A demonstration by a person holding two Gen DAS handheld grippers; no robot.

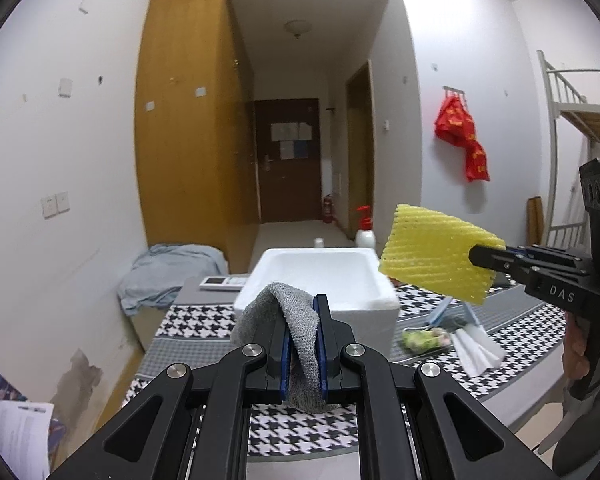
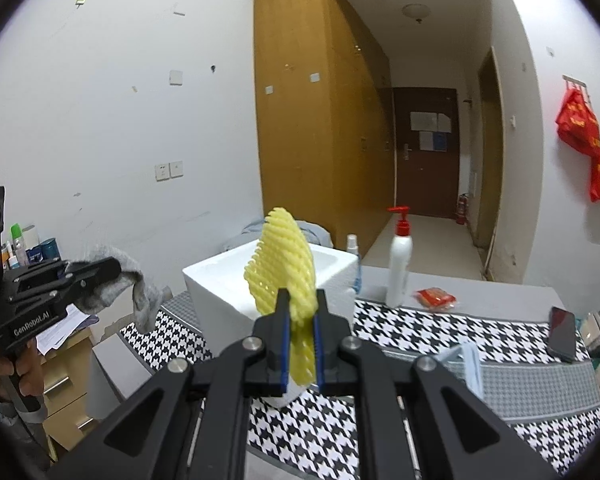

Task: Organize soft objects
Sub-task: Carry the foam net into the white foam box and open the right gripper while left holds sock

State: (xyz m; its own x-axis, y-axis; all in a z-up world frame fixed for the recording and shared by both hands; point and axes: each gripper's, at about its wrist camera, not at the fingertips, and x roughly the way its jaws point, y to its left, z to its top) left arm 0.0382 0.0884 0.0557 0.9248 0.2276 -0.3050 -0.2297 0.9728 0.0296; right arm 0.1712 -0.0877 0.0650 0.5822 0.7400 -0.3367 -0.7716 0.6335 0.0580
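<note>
My left gripper [image 1: 304, 304] is shut on a grey knitted cloth [image 1: 288, 320] that droops over the left finger, held above the table in front of a white foam box [image 1: 340, 280]. My right gripper [image 2: 302, 300] is shut on a yellow foam net [image 2: 284, 264], held upright just before the same white foam box [image 2: 216, 288]. In the left wrist view the right gripper [image 1: 476, 258] holds the yellow net [image 1: 432, 256] at the box's right, above the table. In the right wrist view the left gripper [image 2: 112, 268] and grey cloth [image 2: 140, 292] are at the left.
The table has a black-and-white houndstooth cover [image 2: 440, 332]. On it: a white pump bottle [image 2: 400, 264], a red packet [image 2: 436, 296], a dark phone [image 2: 562, 332], a blue face mask [image 2: 470, 364], white tissue [image 1: 476, 344] and a greenish bundle [image 1: 424, 338]. A remote [image 1: 220, 282] lies behind the box.
</note>
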